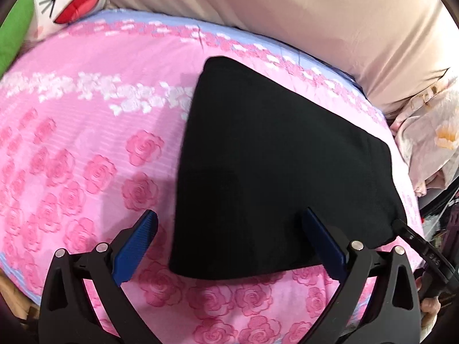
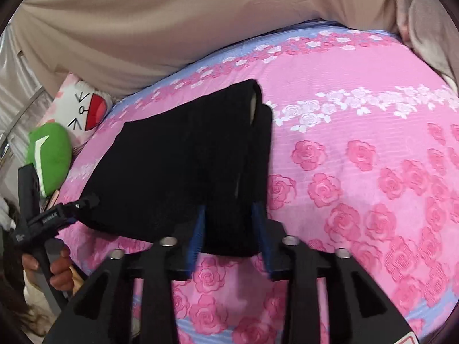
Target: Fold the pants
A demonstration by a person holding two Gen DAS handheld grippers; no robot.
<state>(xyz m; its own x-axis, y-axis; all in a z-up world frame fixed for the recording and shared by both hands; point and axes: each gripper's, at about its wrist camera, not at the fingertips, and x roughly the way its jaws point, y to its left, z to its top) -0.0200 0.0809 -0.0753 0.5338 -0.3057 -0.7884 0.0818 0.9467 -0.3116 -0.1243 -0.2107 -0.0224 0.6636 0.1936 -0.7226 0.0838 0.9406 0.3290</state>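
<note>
Black pants (image 1: 275, 166) lie folded into a compact block on the pink rose-print bed cover (image 1: 86, 149). My left gripper (image 1: 229, 220) is wide open above the near left corner of the pants, holding nothing. In the right wrist view the pants (image 2: 172, 166) show stacked layers at their right edge. My right gripper (image 2: 229, 215) is half closed, its blue fingers (image 2: 198, 229) on either side of the near right edge of the pants; I cannot tell whether they pinch the cloth. The left gripper's handle (image 2: 43, 218) shows at the left.
A beige cushion or headboard (image 1: 287, 14) runs along the far side of the bed. A white cartoon-face pillow (image 1: 68, 0) and a green plush (image 2: 51, 154) sit at one far corner. Floral bedding (image 1: 430, 143) is bunched at the right edge.
</note>
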